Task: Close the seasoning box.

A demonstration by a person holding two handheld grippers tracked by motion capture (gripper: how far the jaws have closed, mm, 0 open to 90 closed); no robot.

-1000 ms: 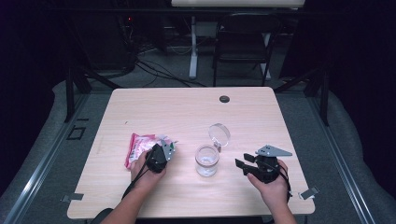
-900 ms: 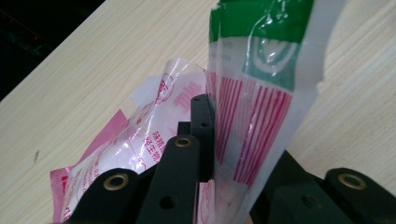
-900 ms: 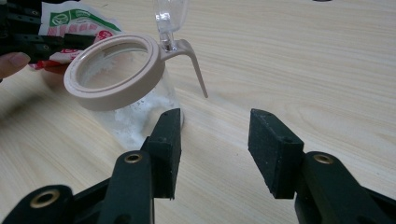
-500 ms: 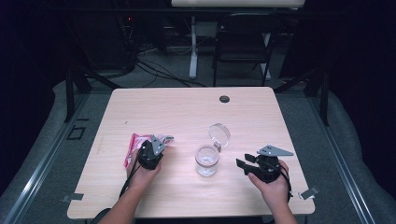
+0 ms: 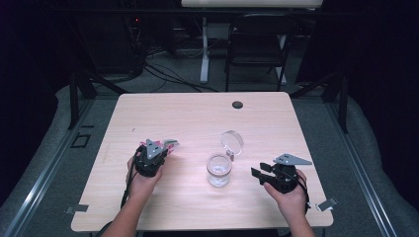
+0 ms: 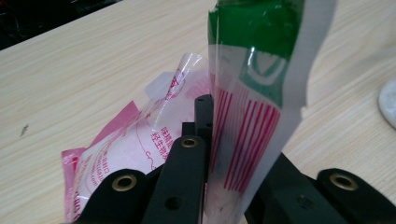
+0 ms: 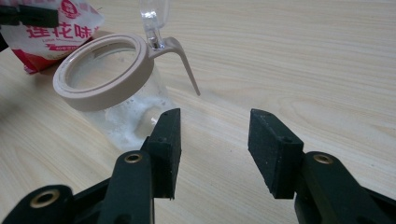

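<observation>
A pink, red and white plastic packet (image 6: 247,93) with a green top hangs upright, pinched at its edge by my left gripper (image 6: 209,109), which is shut on it. In the high view the left gripper (image 5: 159,147) is held above the table's left half, and a bit of the packet (image 5: 171,144) pokes out past it. A clear glass jar (image 5: 219,170) with a beige rim (image 7: 105,70) stands mid-table, its hinged lid (image 5: 231,142) flipped open behind it. My right gripper (image 5: 257,172) waits open just right of the jar, its jaws (image 7: 215,126) empty.
The wooden table (image 5: 197,113) has a black grommet (image 5: 237,104) near its far edge. A chair (image 5: 257,44) and a desk leg stand on the floor behind the table. White powder residue lines the inside of the jar.
The left gripper has risen and shifted right toward the jar, lifting the packet off the table. The right gripper has stayed where it was.
</observation>
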